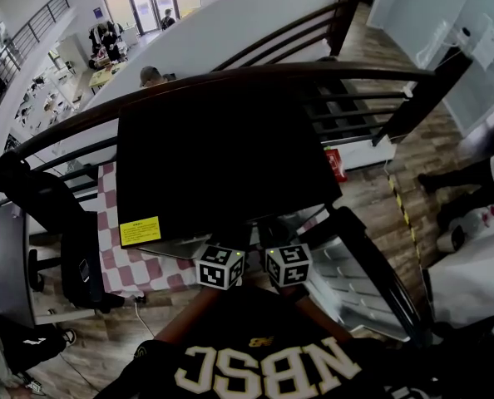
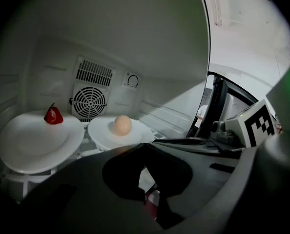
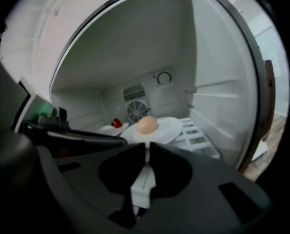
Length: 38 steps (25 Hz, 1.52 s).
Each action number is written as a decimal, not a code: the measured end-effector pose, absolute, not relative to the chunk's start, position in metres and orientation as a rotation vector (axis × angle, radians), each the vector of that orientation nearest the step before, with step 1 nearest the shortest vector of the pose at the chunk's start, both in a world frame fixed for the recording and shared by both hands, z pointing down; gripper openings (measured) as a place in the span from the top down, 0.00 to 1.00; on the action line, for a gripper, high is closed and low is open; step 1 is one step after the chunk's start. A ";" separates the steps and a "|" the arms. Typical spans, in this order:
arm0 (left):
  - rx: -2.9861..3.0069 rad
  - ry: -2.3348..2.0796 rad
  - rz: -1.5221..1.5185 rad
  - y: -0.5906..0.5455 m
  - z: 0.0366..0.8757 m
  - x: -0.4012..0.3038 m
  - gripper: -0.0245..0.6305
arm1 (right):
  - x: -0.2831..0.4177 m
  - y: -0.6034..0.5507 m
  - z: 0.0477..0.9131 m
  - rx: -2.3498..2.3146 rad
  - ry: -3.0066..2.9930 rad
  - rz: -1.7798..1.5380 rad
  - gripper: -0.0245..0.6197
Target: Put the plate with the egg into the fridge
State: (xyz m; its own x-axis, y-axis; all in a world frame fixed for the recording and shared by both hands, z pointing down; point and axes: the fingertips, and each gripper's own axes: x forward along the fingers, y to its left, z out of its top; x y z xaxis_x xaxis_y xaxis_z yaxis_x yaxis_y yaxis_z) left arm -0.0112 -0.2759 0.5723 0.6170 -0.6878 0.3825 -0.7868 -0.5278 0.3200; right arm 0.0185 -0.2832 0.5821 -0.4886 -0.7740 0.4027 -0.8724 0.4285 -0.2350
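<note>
Because the plate [image 3: 168, 128] was thin at its rim, the right claw [image 3: 147, 148] needed only a sliver of opening to pinch it. Its jaws stood almost together, and the near rim looked caught between their tips, so the dish reached straight ahead of that claw into the fridge [image 3: 223, 106]. Whether its base rested on the wire shelf [image 3: 197, 138], just ahead and to the right of the claw, or hung just above it, could not be told.

The left claw [image 2: 144, 148] was fully closed on nothing, just beside its partner; my guess is that it stood ready to steady the load. Ahead and to its left sat a second white plate [image 2: 30, 145] bearing a small red fruit [image 2: 52, 115], which probably explains why the task's plate was placed to the right.

That plate was white, shallow and round, with one pale brown egg [image 3: 147, 125] at its middle, whole in its shell, in front of the fan grille [image 2: 90, 103].
</note>
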 end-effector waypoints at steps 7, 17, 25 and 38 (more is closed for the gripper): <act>2.343 -1.168 0.243 -0.269 0.573 -0.010 0.93 | 0.018 -0.282 0.582 1.449 -2.455 0.600 0.89; 2.323 -1.295 0.177 -0.212 0.561 -0.021 0.93 | 0.034 -0.221 0.571 1.429 -2.488 0.604 0.89; 2.232 -1.479 0.050 -0.140 0.542 -0.048 0.93 | 0.030 -0.159 0.554 1.340 -2.595 0.594 0.89; 2.249 -1.610 -0.066 -0.076 0.492 -0.095 0.93 | -0.006 -0.096 0.510 1.282 -2.699 0.493 0.90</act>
State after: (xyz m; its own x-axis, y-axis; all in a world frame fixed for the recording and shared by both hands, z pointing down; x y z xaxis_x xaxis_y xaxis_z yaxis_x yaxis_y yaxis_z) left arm -0.0948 -0.0765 0.4924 0.3453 -0.9218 0.1761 -0.9044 -0.2767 0.3248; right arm -0.0061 -0.0957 0.5102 -0.6365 -0.7336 0.2382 -0.7704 0.5901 -0.2412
